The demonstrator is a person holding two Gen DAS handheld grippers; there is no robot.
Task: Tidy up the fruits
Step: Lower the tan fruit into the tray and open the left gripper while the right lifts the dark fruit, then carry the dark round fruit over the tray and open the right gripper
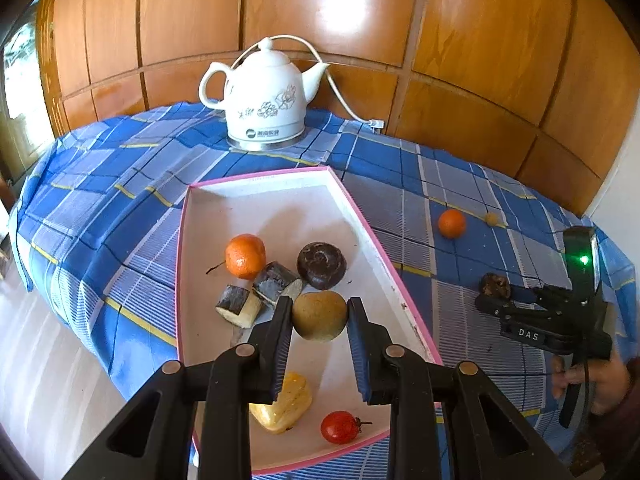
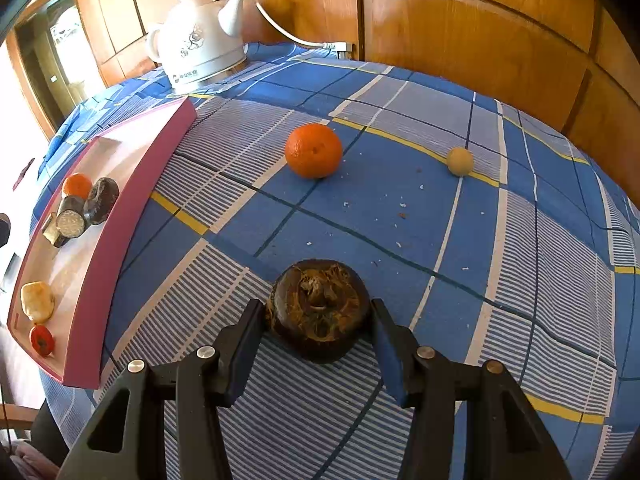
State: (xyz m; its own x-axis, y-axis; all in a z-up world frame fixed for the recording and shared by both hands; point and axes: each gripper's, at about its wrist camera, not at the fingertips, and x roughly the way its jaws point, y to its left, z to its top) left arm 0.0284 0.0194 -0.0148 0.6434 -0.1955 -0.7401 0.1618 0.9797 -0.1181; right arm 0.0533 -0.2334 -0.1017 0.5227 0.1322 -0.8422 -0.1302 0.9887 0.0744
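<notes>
Over the tray point(image 1: 362, 216): left gripper point(image 1: 319, 316) is clamping the brownish-green fruit point(image 1: 319, 315).
On the cloth point(image 2: 520, 280): right gripper point(image 2: 318, 312) is squeezing the dark brown fruit point(image 2: 318, 308).
Beyond: tangerine point(image 2: 314, 151) and small pale fruit point(image 2: 460, 161) are lying loose.
Far edge: kettle point(image 1: 264, 96) is standing.

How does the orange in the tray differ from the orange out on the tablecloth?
The orange in the tray lies inside the pink-rimmed tray, touching a dark-skinned cut piece; the orange on the tablecloth sits alone on a blue square, touching nothing. The tray orange shows a pale scuffed patch; the tablecloth one looks evenly bright. Both are round, orange and not gripped.
</notes>
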